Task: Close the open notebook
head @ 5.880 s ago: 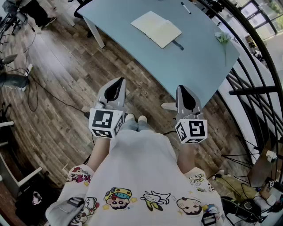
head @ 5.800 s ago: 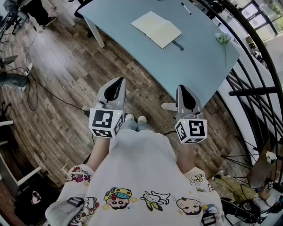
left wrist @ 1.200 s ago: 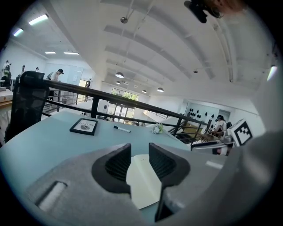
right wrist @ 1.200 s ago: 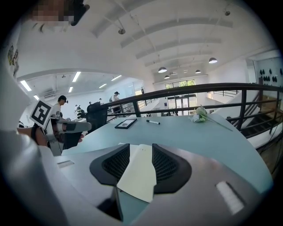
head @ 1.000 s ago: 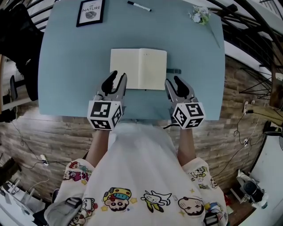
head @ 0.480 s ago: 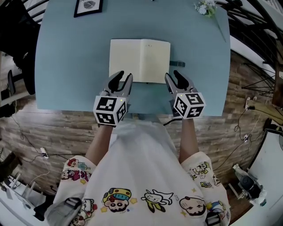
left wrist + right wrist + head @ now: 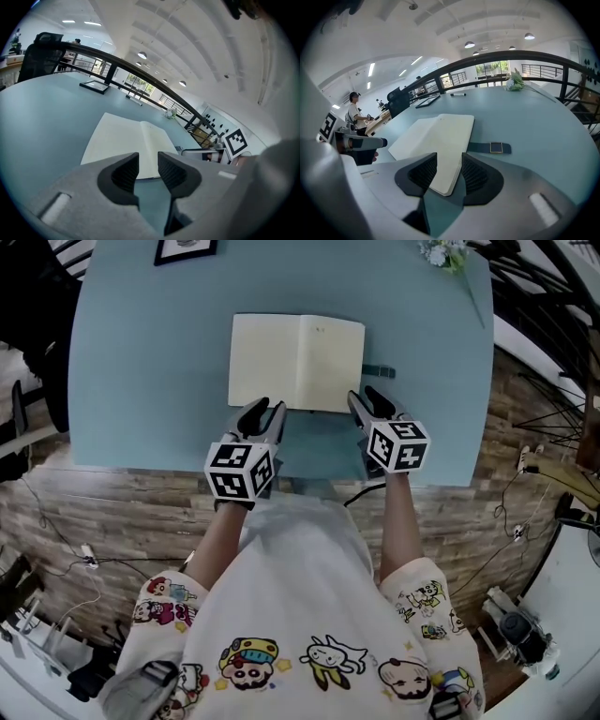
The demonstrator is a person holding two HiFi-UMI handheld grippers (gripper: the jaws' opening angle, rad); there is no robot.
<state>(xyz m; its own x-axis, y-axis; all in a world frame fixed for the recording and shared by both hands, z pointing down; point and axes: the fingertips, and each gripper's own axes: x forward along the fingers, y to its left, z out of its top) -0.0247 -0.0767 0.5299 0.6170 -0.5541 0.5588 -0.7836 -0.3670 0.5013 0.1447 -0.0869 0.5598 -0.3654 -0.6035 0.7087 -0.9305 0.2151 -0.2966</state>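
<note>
The open notebook (image 7: 296, 362) lies flat on the blue table (image 7: 141, 371), cream pages up, with its dark elastic strap (image 7: 378, 372) sticking out on the right. My left gripper (image 7: 263, 409) hovers at the notebook's near edge, by the left page, jaws apart and empty. In the left gripper view the notebook (image 7: 131, 140) lies just beyond the left gripper (image 7: 147, 171). My right gripper (image 7: 366, 397) is open at the near right corner. In the right gripper view that corner of the notebook (image 7: 440, 136) shows through the gap of the right gripper (image 7: 444, 173), with no pad pressing on it.
A framed picture (image 7: 183, 249) stands at the table's far left and a small bunch of flowers (image 7: 448, 251) at the far right. A pen (image 7: 458, 94) lies near the far edge. Black railing runs behind the table. The table's near edge (image 7: 281, 465) passes under my grippers.
Both grippers have sunk toward the table and come up to the notebook's near edge. Their jaws look the same. The notebook has not moved.
</note>
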